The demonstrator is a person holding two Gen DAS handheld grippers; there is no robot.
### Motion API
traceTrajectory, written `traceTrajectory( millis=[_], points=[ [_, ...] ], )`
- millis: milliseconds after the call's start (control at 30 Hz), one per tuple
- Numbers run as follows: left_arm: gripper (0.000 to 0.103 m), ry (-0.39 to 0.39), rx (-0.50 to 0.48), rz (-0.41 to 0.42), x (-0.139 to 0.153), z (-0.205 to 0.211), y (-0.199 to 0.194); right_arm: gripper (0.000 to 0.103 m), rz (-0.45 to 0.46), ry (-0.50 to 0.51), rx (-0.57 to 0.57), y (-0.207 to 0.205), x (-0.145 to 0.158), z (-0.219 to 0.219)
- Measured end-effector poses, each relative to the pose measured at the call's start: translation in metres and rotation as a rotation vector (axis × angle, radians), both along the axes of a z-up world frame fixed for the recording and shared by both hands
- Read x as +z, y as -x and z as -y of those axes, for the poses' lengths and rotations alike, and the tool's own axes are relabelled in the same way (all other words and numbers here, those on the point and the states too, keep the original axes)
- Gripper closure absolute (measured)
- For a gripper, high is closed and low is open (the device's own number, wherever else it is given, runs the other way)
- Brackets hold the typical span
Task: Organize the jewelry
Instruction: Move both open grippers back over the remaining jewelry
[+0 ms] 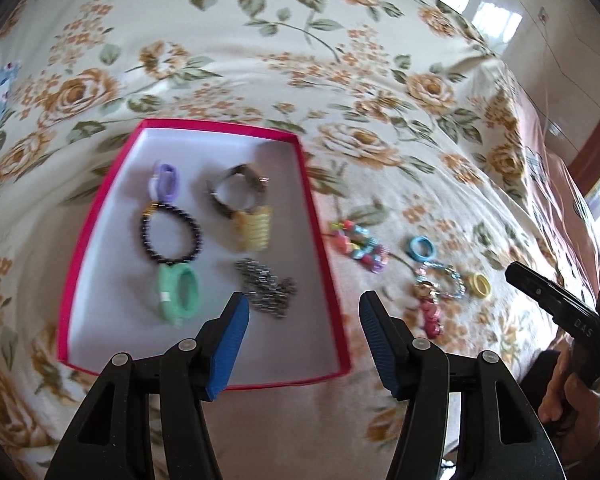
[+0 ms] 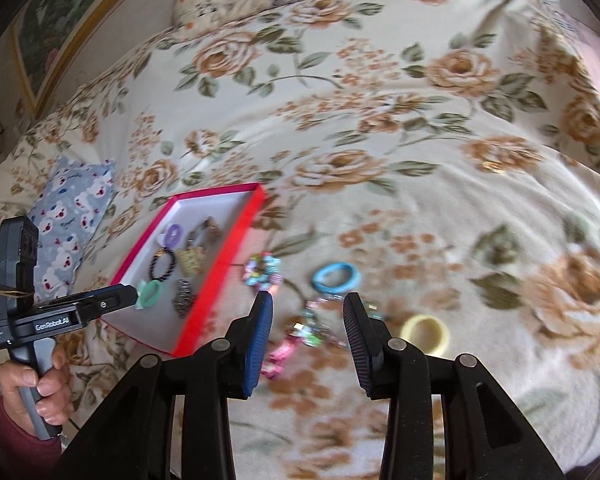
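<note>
While the red box (image 1: pixel 320 216) holds six pieces, the rest lie loose on the bed right of it. The charm keychain (image 2: pixel 300 332) sits just ahead between the right gripper (image 2: pixel 306 340) fingers, open, empty. Left gripper (image 1: pixel 304 340) open, empty, over the box corner; right hand nearer.

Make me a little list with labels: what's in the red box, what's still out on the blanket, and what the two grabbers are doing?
Surface: floral blanket
Container: red box, white inside
In the box: purple ring, dark bead bracelet, green bangle, yellow bracelet, watch, metal chain
On the blanket: colourful bead bracelet, blue ring, yellow ring, charm bracelet with pink charm
Left gripper: open, empty
Right gripper: open, empty, above the charm bracelet
</note>
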State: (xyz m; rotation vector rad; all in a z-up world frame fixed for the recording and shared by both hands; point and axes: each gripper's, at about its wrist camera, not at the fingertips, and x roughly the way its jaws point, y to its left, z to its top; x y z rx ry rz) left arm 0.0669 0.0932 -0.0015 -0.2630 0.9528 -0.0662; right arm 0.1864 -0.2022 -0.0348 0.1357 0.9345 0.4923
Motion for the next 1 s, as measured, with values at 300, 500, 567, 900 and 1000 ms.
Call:
traceTrajectory(
  millis=[300, 500, 567, 900, 1000],
  points=[
    [0.046, -0.006, -0.096, -0.019, -0.006, 0.043, -0.018, 0.063, -0.019, 0.042, -0.082, 0.0, -0.014, 0.039],
    [0.046, 0.001, -0.154, -0.041, -0.018, 0.071, -0.039, 0.063, -0.042, 0.063, -0.113, -0.004, -0.024, 0.052],
    [0.046, 0.004, -0.169, -0.054, -0.025, 0.079, -0.048, 0.063, -0.055, 0.062, -0.115, -0.006, -0.029, 0.054],
    [0.047, -0.02, -0.224, -0.1, -0.059, 0.117, -0.091, 0.064, -0.086, 0.069, -0.11, -0.017, -0.047, 0.055],
    [0.048, -0.025, -0.241, -0.115, -0.07, 0.125, -0.1, 0.064, -0.096, 0.072, -0.103, -0.021, -0.053, 0.053]
  ],
)
